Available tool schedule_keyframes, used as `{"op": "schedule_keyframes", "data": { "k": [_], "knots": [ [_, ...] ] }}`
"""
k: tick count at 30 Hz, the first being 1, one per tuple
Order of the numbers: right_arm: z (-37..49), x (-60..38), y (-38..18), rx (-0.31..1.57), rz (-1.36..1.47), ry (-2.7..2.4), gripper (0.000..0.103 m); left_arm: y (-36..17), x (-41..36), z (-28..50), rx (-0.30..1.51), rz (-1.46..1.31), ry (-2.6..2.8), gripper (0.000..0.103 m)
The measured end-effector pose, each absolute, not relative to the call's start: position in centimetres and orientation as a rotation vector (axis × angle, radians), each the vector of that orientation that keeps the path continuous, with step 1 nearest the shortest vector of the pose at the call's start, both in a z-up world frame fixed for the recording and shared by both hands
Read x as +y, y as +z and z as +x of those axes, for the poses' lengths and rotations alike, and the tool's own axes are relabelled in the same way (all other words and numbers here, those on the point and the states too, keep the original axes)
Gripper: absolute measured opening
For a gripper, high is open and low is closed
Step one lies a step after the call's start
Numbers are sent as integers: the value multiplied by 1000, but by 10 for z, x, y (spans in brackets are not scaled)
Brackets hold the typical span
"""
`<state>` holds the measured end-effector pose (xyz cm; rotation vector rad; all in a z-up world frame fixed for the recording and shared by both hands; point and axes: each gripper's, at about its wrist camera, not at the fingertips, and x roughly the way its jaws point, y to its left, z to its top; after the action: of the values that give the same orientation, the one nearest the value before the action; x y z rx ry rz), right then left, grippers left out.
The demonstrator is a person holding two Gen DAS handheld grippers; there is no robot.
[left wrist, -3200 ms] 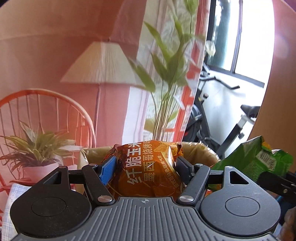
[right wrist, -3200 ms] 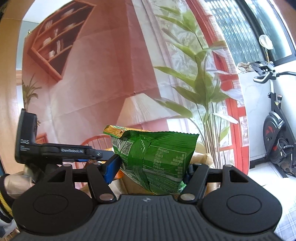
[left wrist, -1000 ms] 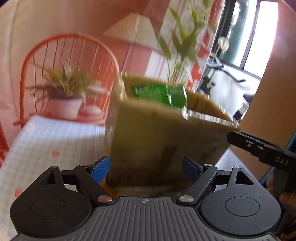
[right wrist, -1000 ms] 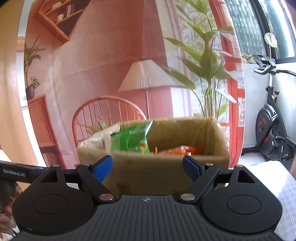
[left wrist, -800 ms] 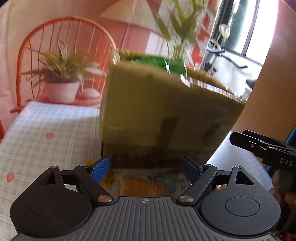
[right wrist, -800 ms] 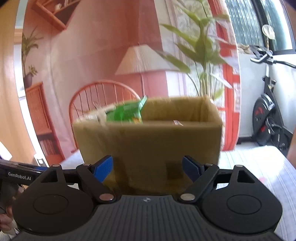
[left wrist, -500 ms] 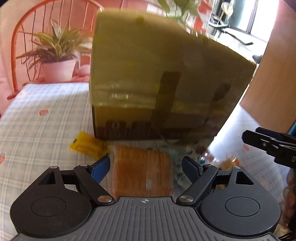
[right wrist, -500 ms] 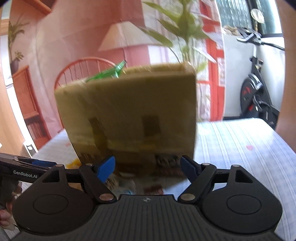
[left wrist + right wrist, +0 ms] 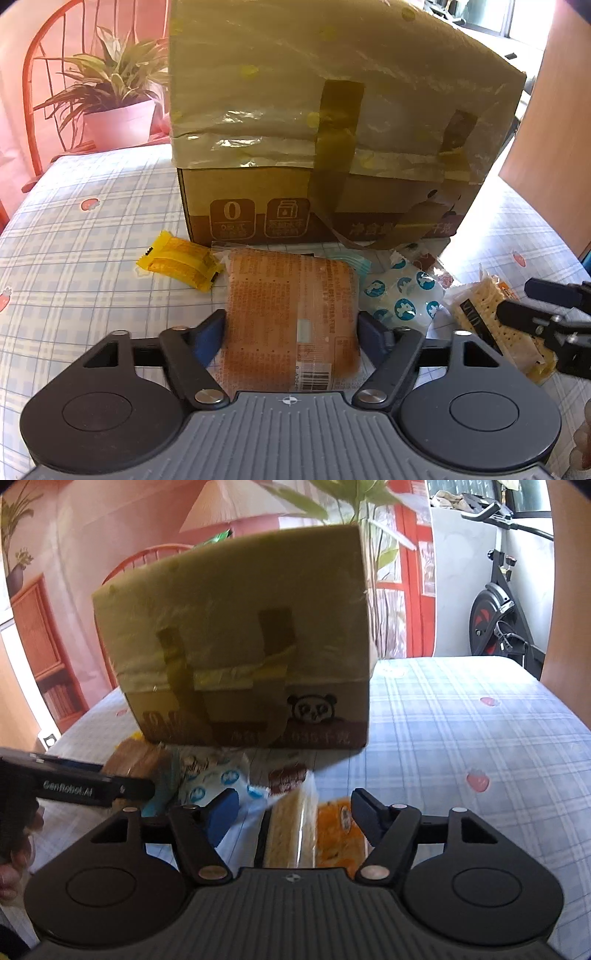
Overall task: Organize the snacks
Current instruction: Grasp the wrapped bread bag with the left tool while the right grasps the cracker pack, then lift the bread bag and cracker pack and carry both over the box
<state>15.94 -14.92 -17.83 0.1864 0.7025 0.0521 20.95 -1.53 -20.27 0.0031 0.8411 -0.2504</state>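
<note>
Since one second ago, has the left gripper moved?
Yes. The left gripper has come down: the cardboard box rim has left the view, and its fingers flank the orange packet.

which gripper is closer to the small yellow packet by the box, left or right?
Left. The left gripper straddles the orange-brown snack pack, with the yellow packet just ahead to its left. The right gripper is over the cracker pack, farther across the pile.
</note>
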Motion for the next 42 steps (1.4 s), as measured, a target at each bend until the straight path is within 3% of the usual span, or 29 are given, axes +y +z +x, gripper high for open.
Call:
{"op": "schedule_keyframes", "data": {
  "k": [13,24,42],
  "knots": [
    [165,-133,-194,766,132,95,63,-187,18,191,814,-90,-213,73],
    [172,-112,-206,818,115,155,63,-195,56,180,870,-121,-73,74],
    [188,-100,-216,870,32,106,63,-199,55,181,860,-135,-58,74]
  ]
}}
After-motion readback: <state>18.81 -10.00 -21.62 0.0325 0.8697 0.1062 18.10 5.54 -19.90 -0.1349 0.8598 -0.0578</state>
